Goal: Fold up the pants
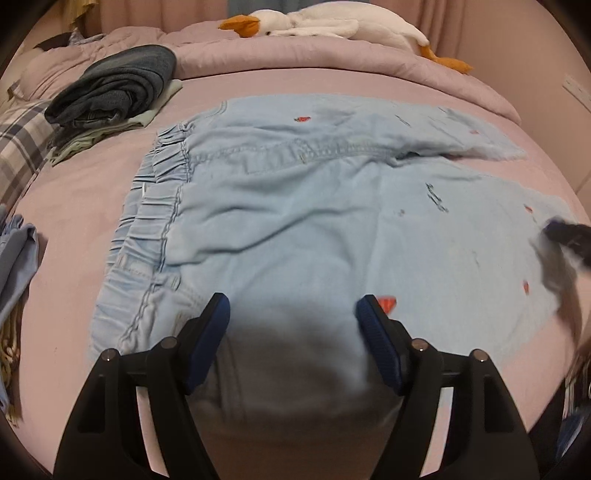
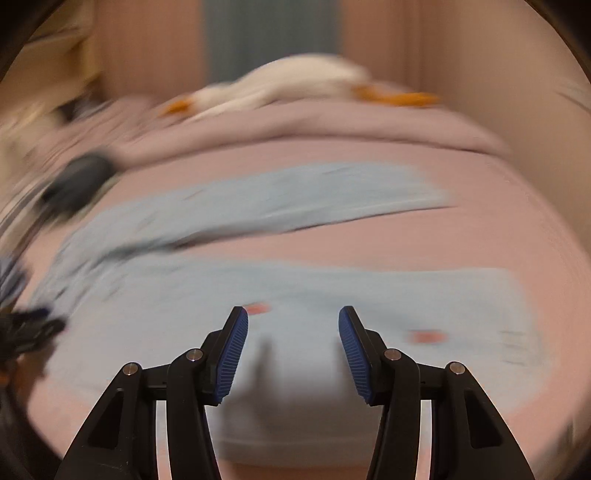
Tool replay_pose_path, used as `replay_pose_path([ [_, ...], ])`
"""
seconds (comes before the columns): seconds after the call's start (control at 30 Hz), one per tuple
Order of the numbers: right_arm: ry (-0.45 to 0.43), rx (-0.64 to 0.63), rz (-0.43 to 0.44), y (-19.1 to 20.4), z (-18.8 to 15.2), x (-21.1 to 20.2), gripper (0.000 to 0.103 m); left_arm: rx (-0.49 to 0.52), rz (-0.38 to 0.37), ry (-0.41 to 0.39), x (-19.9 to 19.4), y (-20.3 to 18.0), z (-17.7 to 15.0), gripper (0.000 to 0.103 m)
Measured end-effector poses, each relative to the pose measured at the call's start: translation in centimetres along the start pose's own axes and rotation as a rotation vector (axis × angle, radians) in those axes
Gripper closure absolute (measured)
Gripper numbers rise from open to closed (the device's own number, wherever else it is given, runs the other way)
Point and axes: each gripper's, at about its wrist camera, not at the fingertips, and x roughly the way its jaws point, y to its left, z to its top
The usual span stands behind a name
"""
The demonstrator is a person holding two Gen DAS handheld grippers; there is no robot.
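Light blue denim pants (image 1: 295, 206) with small red embroidered marks lie spread flat on the pink bed, elastic waistband at the left, legs running to the right. My left gripper (image 1: 293, 314) is open and empty, just above the near edge of the pants by the waist. My right gripper (image 2: 293, 325) is open and empty over the near leg (image 2: 332, 295); that view is motion-blurred. The right gripper also shows as a dark blur at the right edge of the left wrist view (image 1: 565, 243). The far leg (image 2: 295, 195) lies apart from the near one.
A stack of folded dark and pale green clothes (image 1: 110, 88) sits at the back left. A white plush goose (image 1: 325, 26) lies on the rolled pink duvet (image 1: 332, 55) at the back. A plaid pillow (image 1: 18, 147) and a blue garment (image 1: 14, 258) lie at the left edge.
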Motion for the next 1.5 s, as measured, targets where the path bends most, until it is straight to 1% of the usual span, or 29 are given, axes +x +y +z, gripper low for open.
replay_pose_path([
  [0.03, 0.067, -0.07, 0.048, 2.4, -0.4, 1.8, 0.051, 0.015, -0.002, 0.007, -0.2, 0.0, -0.1, 0.029],
  [0.07, 0.12, -0.123, 0.068, 3.8, -1.1, 2.9, 0.051, 0.028, -0.008, 0.017, -0.4, 0.1, -0.3, 0.029],
  [0.1, 0.211, -0.216, 0.08, 5.8, -2.0, 4.4, 0.048, 0.035, -0.017, 0.024, -0.6, 0.2, -0.3, 0.029],
  [0.13, 0.208, -0.31, 0.03, 7.4, -2.7, 4.5, 0.048, 0.034, -0.025, 0.033, -0.8, 0.5, -0.2, 0.027],
  [0.17, 0.165, -0.414, -0.006, 8.7, -2.8, 3.7, 0.048, 0.032, -0.038, 0.038, -0.9, 0.8, 0.1, 0.027],
  [0.2, 0.175, -0.446, 0.006, 9.1, -2.7, 3.3, 0.048, 0.032, -0.041, 0.036, -0.9, 1.0, 0.5, 0.027],
  [0.23, 0.191, -0.453, 0.047, 9.2, -2.1, 3.1, 0.048, 0.031, -0.03, 0.019, -0.9, 1.5, 1.4, 0.027],
  [0.3, 0.185, -0.412, 0.138, 8.6, -0.2, 2.8, 0.047, 0.019, -0.017, -0.012, -0.6, 2.5, 3.1, 0.027],
  [0.33, 0.175, -0.396, 0.158, 8.2, 0.7, 2.9, 0.047, -0.001, -0.017, -0.032, -0.3, 3.4, 4.6, 0.027],
  [0.43, 0.127, -0.358, 0.126, 7.7, 4.9, 4.6, 0.047, -0.05, -0.016, -0.065, 1.1, 5.9, 8.0, 0.027],
  [0.53, 0.085, -0.35, 0.134, 8.4, 8.6, 6.7, 0.046, -0.088, -0.014, -0.046, 3.3, 8.8, 11.6, 0.027],
  [0.63, 0.07, -0.373, 0.156, 9.7, 12.5, 9.7, 0.046, -0.08, -0.047, -0.01, 5.4, 11.0, 14.5, 0.027],
  [0.67, 0.073, -0.382, 0.156, 10.2, 13.4, 10.9, 0.046, -0.081, -0.074, 0.015, 6.4, 12.0, 15.4, 0.027],
  [0.7, 0.096, -0.394, 0.16, 10.6, 15.1, 12.8, 0.046, -0.086, -0.082, 0.027, 6.8, 12.7, 16.0, 0.027],
  [0.77, 0.136, -0.405, 0.166, 11.3, 16.7, 15.5, 0.046, -0.083, -0.086, 0.041, 7.7, 13.8, 16.9, 0.027],
  [0.8, 0.163, -0.418, 0.174, 11.7, 17.5, 16.9, 0.046, -0.071, -0.123, 0.056, 8.0, 14.1, 17.1, 0.027],
  [0.83, 0.178, -0.436, 0.176, 11.8, 17.5, 17.8, 0.046, -0.062, -0.189, 0.086, 8.5, 14.5, 17.3, 0.027],
  [0.87, 0.186, -0.457, 0.177, 12.0, 17.3, 18.2, 0.046, -0.051, -0.23, 0.114, 8.8, 14.6, 17.2, 0.026],
  [0.93, 0.222, -0.529, 0.188, 13.2, 17.7, 19.8, 0.046, 0.0, -0.261, 0.144, 9.3, 14.7, 17.3, 0.026],
  [1.0, 0.286, -0.59, 0.199, 14.1, 17.7, 21.5, 0.046, 0.024, -0.317, 0.173, 9.7, 15.0, 17.3, 0.027],
  [1.07, 0.361, -0.636, 0.204, 14.6, 17.0, 23.0, 0.046, 0.031, -0.361, 0.184, 9.6, 15.3, 17.1, 0.033],
  [1.1, 0.384, -0.629, 0.221, 14.7, 16.8, 23.4, 0.051, 0.046, -0.374, 0.19, 9.5, 15.3, 16.9, 0.043],
  [1.13, 0.393, -0.618, 0.235, 14.8, 16.8, 23.3, 0.067, 0.061, -0.38, 0.192, 9.4, 15.3, 16.7, 0.054],
  [1.17, 0.392, -0.621, 0.243, 15.0, 16.8, 23.1, 0.077, 0.088, -0.373, 0.193, 9.1, 15.0, 16.5, 0.065],
  [1.2, 0.381, -0.648, 0.234, 15.4, 16.5, 22.6, 0.09, 0.096, -0.368, 0.197, 9.2, 15.2, 16.6, 0.069],
  [1.3, 0.358, -0.724, 0.181, 17.0, 15.6, 21.3, 0.094, 0.07, -0.339, 0.148, 8.2, 15.7, 16.6, 0.069],
  [1.33, 0.337, -0.722, 0.166, 17.2, 15.7, 20.8, 0.094, 0.058, -0.335, 0.13, 8.1, 15.7, 16.6, 0.069],
  [1.4, 0.303, -0.682, 0.157, 17.2, 16.1, 20.2, 0.094, 0.025, -0.323, 0.141, 8.8, 15.6, 16.4, 0.07],
  [1.5, 0.343, -0.656, 0.12, 17.5, 14.6, 21.5, 0.094, -0.013, -0.26, 0.131, 9.5, 14.6, 16.0, 0.071],
])
